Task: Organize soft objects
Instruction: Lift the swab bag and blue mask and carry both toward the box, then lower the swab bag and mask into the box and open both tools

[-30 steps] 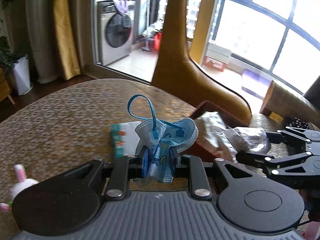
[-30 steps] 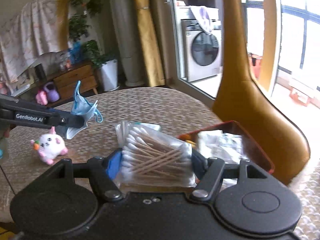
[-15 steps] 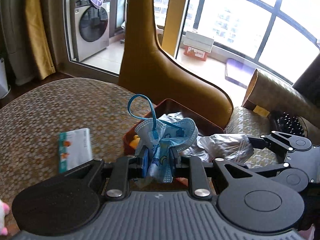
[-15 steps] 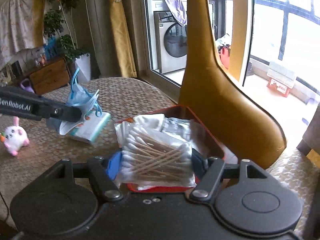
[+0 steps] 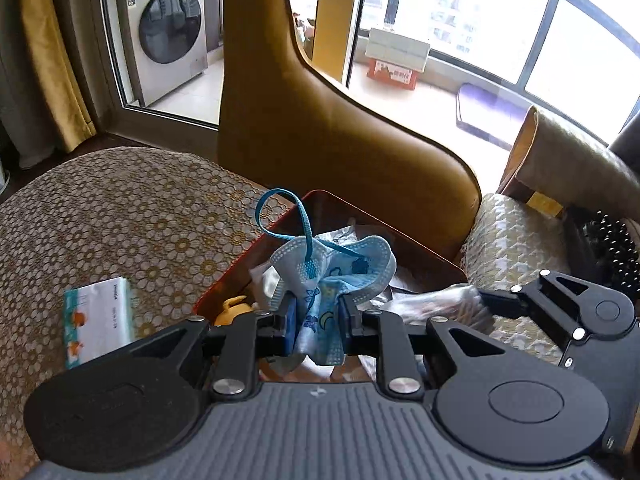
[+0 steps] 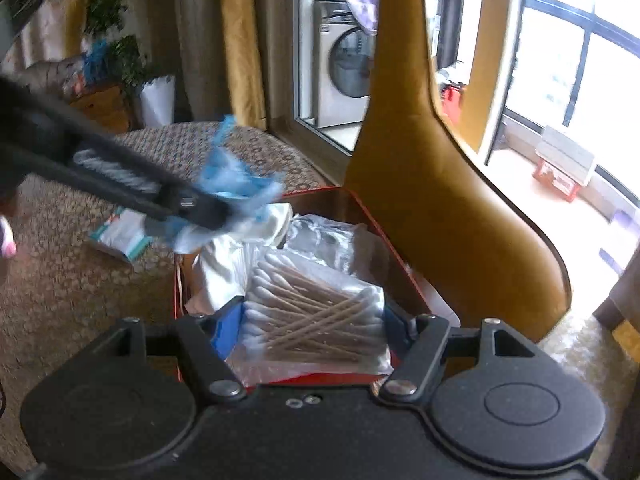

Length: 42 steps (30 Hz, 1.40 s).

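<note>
Jaws pinched: your left gripper [image 5: 318, 316] holds the blue face mask [image 5: 332, 272], your right gripper [image 6: 314, 330] the cotton-swab bag [image 6: 316, 320]; both now over the red box [image 6: 404, 256] instead of the desk [image 5: 120, 216], so drop-off looks next.

right hand-held gripper [image 6: 314, 326]: clamps cotton swab bag [image 6: 316, 320] | above red box [image 6: 400, 256]

A mustard leather chair back [image 5: 320, 136] rises at twelve o'clock behind the patterned tablecloth [image 5: 120, 216]; a washing machine [image 5: 168, 32] stands at eleven o'clock beyond the glass door; a potted plant [image 6: 154, 98] sits at ten o'clock; a red crate [image 5: 394, 74] rests at one o'clock by the window.
</note>
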### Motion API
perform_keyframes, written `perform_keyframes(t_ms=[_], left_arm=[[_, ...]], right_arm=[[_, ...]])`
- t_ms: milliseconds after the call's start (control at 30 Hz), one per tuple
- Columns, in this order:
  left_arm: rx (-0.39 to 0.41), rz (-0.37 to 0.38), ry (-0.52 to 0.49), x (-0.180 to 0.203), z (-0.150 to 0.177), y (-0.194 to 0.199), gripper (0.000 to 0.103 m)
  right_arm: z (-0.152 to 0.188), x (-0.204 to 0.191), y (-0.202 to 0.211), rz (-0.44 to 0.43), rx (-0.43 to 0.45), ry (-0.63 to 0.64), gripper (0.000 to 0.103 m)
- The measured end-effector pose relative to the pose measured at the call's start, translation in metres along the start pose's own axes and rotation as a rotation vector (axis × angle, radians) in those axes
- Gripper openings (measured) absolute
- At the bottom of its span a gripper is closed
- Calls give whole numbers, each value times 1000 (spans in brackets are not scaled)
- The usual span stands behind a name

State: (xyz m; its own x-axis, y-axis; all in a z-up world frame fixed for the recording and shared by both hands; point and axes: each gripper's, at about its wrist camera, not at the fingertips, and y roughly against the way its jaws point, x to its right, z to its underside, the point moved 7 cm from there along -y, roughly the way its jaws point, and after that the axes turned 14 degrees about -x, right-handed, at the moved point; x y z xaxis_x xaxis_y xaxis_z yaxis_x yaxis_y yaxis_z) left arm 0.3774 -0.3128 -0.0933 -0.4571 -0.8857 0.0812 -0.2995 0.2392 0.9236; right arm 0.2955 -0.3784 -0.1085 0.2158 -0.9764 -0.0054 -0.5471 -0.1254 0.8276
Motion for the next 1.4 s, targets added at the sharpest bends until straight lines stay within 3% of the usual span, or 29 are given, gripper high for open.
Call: perform_keyframes(t_ms=[633, 867, 967, 1000, 1033, 1100, 1400], left_arm=[[-77, -20, 6, -1, -6, -59, 21], [-74, -23, 5, -1, -4, -65, 24], [-64, -24, -6, 0, -2, -65, 30], [-61, -24, -9, 1, -2, -64, 37], [-55, -25, -11, 2, -1, -63, 54], [-29, -32, -14, 2, 0, -59, 68], [8, 4, 8, -4, 5, -42, 68]], right_arm=[[-2, -11, -39, 19, -61, 95, 72], [2, -11, -40, 24, -56, 79, 80], [5, -12, -39, 23, -58, 72, 83], [6, -11, -39, 23, -56, 68, 84], [6, -12, -38, 23, -53, 66, 85], [6, -12, -35, 24, -46, 61, 86], [5, -9, -20, 28, 6, 25, 99]])
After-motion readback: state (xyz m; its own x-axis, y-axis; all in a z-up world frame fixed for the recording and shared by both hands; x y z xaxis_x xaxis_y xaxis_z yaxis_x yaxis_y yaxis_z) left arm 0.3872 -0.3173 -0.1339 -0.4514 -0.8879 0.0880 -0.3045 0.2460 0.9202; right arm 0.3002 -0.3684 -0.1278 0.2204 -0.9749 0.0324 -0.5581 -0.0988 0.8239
